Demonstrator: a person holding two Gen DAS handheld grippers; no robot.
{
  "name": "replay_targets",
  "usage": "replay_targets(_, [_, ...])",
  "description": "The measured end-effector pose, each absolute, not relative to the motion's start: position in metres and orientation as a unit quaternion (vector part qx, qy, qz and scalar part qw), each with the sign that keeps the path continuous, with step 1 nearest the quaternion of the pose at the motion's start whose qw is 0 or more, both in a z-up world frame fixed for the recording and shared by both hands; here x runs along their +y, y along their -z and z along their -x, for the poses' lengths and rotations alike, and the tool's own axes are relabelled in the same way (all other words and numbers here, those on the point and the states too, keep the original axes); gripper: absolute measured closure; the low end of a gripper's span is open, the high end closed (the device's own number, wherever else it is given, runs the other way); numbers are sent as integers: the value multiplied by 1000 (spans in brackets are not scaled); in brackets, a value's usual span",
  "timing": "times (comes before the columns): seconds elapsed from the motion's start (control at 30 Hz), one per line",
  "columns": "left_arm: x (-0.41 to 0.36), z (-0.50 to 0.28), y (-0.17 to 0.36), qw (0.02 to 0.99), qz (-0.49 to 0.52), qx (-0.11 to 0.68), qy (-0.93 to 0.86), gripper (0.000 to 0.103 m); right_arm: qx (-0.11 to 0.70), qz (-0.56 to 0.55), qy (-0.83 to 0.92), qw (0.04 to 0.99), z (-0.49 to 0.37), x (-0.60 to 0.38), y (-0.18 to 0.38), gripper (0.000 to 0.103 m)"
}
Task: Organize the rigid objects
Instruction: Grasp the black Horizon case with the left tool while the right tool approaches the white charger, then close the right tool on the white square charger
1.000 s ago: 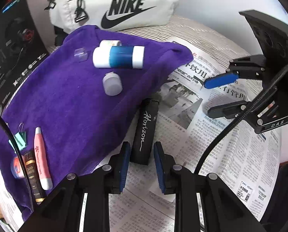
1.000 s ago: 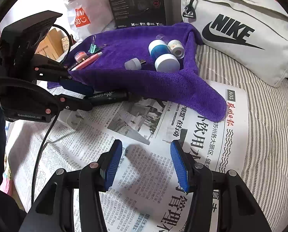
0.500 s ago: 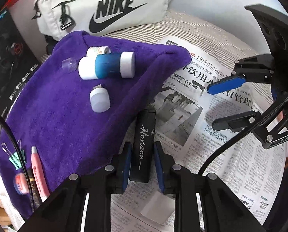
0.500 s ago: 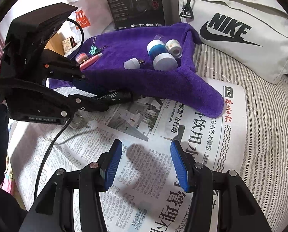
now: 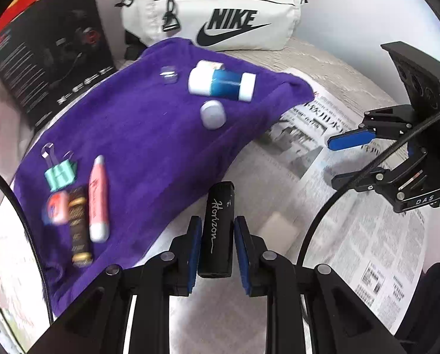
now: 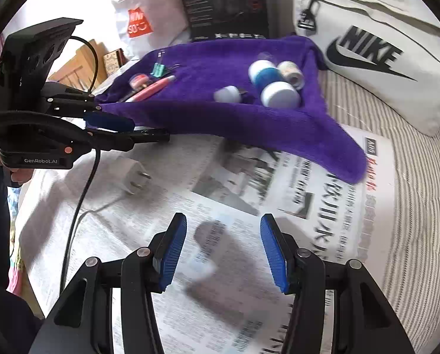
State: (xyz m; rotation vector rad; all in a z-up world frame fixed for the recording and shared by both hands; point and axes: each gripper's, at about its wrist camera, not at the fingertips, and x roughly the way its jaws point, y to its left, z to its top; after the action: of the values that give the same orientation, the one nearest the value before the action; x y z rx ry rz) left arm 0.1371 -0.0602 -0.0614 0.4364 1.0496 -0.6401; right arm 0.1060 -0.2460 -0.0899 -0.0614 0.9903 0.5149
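Note:
My left gripper (image 5: 217,219) is shut on a black marker (image 5: 220,203) lettered "Horizon", held just off the newspaper (image 5: 353,236) beside the purple towel (image 5: 137,135). On the towel lie a blue-and-white bottle (image 5: 221,85), a white cap (image 5: 212,114), a pink pen (image 5: 98,197) and a green binder clip (image 5: 60,174). In the right wrist view the marker (image 6: 152,134) sticks out of the left gripper (image 6: 122,131) at the towel's edge. My right gripper (image 6: 223,247) stands open over the newspaper with nothing between its fingers.
A white plug adapter (image 6: 134,177) lies on the newspaper below the left gripper. A white Nike bag (image 5: 220,14) and a black box (image 5: 51,56) stand behind the towel. A striped cloth (image 6: 412,206) lies to the right of the newspaper.
My left gripper slid forward around the black marker, shut on it and lifted it off the newspaper. The right gripper stayed where it was, open.

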Motion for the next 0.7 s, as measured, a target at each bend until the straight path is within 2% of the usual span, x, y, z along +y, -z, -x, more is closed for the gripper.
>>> replay_targets(0.33, [-28,-116,78,798,-181,509,269,81,466,56,-274,839,-102,-216,85,51])
replay_targets(0.7, [-36,-123,82,799,-187,504,268,81,456,58,-294,838,-98,-205,79,51])
